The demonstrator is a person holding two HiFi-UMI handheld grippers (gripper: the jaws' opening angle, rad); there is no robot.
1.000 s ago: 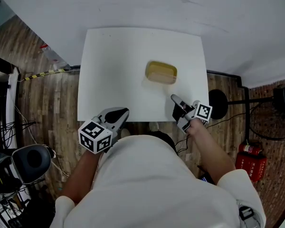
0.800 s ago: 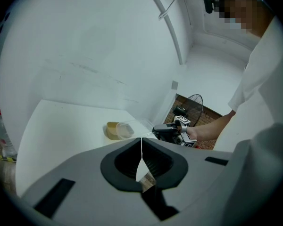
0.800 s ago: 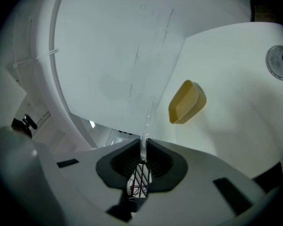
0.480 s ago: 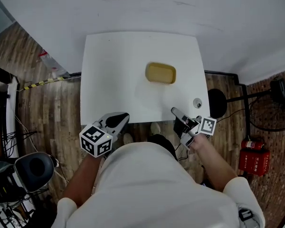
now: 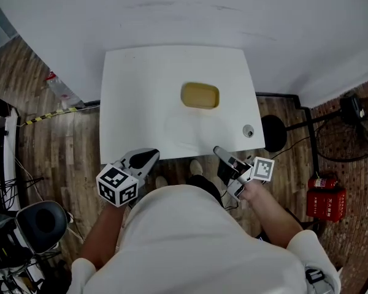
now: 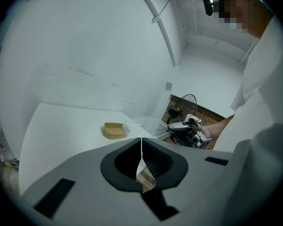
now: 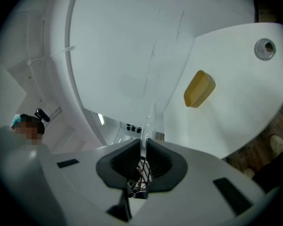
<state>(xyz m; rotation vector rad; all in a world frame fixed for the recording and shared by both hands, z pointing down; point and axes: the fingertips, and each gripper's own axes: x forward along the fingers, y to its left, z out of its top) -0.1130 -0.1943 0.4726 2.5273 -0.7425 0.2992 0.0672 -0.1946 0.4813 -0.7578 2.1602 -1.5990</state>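
Note:
A shallow tan container [image 5: 200, 95] sits in the middle of the white table [image 5: 129, 103]; it also shows in the left gripper view [image 6: 113, 130] and the right gripper view [image 7: 199, 89]. My right gripper [image 5: 216, 150] hovers at the table's front right edge, shut on the rim of a clear plastic lid [image 6: 144, 125]. The lid's thin edge [image 7: 150, 117] rises from between the jaws of the right gripper [image 7: 144, 147]. My left gripper [image 5: 152, 154] is held just off the front left edge. The left gripper [image 6: 141, 147] is shut with nothing in it.
A small round metal piece [image 5: 248, 130] lies near the table's right front corner. On the wooden floor to the right are a black stand base [image 5: 273, 133] and a red fire extinguisher [image 5: 321, 196]. A plastic bottle [image 5: 58, 89] and a black chair [image 5: 42, 225] are to the left.
Both grippers have drawn back toward the person, off the table's front edge. The right gripper carries the clear lid with it, away from the tan container. The metal piece has come into view.

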